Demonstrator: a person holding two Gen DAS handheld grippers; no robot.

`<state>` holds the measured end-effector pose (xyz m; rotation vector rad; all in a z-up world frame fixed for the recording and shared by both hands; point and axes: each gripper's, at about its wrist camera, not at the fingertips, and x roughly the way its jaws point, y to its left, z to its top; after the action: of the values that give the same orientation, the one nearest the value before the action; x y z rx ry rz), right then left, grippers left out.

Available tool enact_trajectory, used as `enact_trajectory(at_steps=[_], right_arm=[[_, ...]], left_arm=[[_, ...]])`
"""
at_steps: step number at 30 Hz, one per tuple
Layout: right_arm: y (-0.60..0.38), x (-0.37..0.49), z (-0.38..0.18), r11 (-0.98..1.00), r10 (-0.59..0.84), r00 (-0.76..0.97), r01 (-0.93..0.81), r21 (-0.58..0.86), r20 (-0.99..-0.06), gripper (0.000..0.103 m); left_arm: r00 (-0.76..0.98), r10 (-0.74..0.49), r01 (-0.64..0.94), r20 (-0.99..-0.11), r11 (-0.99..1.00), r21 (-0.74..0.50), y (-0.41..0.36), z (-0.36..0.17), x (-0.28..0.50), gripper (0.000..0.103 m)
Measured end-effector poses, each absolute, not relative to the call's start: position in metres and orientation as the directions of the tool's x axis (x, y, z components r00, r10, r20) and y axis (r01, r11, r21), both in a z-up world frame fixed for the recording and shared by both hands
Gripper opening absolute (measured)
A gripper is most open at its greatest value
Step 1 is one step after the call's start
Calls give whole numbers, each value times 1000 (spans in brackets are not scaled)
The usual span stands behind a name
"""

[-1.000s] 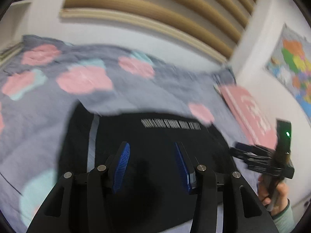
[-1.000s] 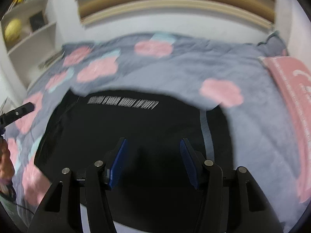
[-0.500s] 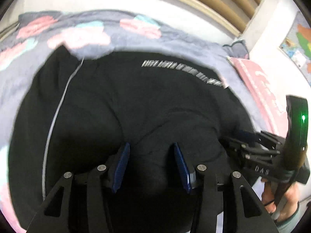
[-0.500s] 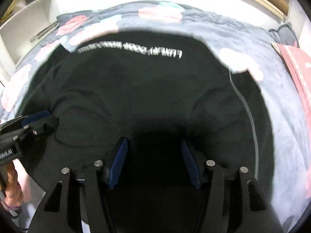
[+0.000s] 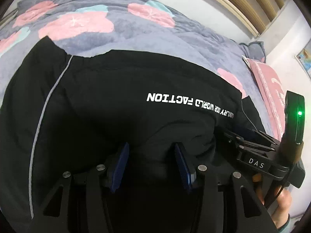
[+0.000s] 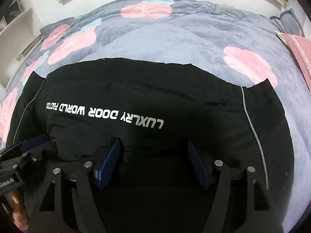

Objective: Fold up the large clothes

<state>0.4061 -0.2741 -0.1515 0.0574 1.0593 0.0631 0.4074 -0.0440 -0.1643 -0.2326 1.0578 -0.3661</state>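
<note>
A bed fills both views, covered by a grey blanket (image 5: 147, 38) with pink and pale blue flowers, a white wall and wooden slats behind it.

In the left wrist view, a black garment (image 5: 116, 106) lies spread on the near part of the blanket, its white lettering upside down and a thin grey stripe curving down its left side. The left gripper (image 5: 151, 165) sits low over the near edge of the garment, its blue fingers (image 5: 120, 165) apart with a rumpled fold of black cloth between them; whether they pinch it I cannot tell. At the right, the right gripper (image 5: 252, 145) reaches onto the garment. A pink pillow (image 5: 272, 89) lies at the far right.

In the right wrist view, the garment (image 6: 175, 106) covers the near half of the blanket (image 6: 175, 38). The right gripper (image 6: 153, 163) has its fingers (image 6: 110, 161) apart over the near edge. The left gripper (image 6: 29, 147) shows at the left edge, and white shelves (image 6: 17, 25) stand far left.
</note>
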Motion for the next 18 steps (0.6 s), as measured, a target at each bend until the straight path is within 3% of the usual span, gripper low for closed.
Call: enact_trajectory(at_steps=[8,11,18], right_arm=[[-276,311,-87,988,151,565,-96,118,-811,72],[-269,279,-77,986,164,563,-130,109,-810,72],[-257,261,-121,990,123,449,-123,76,-885,72]], left_arm=[[584,-464,262,-666,884,-387,10,-106,322,50],[598,-501,216,-625,852,-476,41,-99,291,50],[521,-488,91,-701,848,-522,62,-153,276,50]])
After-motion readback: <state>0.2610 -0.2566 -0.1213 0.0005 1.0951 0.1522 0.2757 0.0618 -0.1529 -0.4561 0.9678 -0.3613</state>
